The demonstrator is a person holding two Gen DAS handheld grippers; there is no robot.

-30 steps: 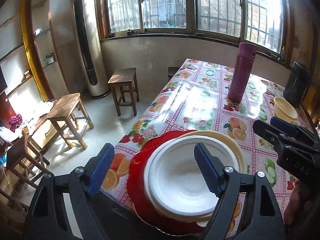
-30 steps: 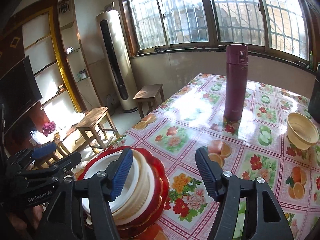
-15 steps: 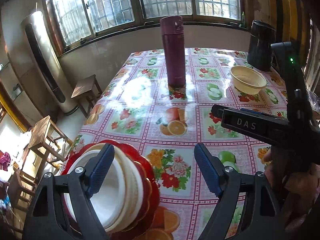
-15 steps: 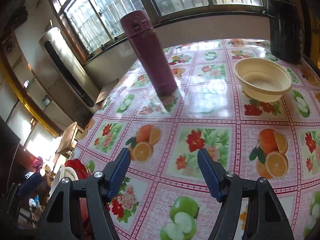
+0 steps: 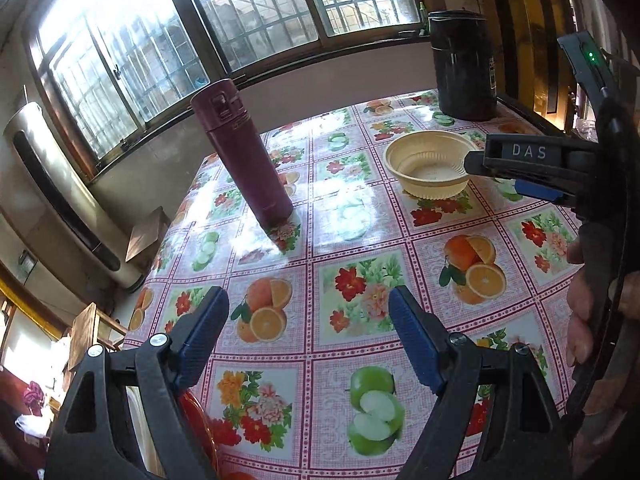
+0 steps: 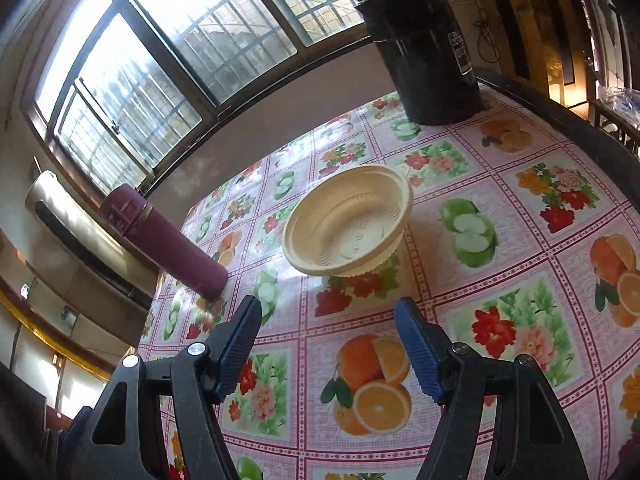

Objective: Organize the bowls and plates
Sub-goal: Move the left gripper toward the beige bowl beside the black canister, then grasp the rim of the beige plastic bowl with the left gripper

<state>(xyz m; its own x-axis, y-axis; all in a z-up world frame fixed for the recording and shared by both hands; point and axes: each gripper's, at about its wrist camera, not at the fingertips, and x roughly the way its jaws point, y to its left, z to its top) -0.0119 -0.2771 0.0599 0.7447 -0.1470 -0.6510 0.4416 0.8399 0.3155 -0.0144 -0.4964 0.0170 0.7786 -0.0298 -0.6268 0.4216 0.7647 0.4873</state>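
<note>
In left view only, red plate point(image 5: 200, 432)

A cream-coloured bowl point(image 6: 347, 222) sits upright and empty on the fruit-and-flower tablecloth, its ribbed wall flaring to a wide rim and faint embossed marks showing on its inner floor. It stands alone toward the far side of the table point(image 5: 430, 168). At the near left corner only an edge of the stack shows: the glossy red plate point(image 5: 199, 420) with a thin gold rim, and a pale sliver of the dishes point(image 5: 135, 412) on it
</note>
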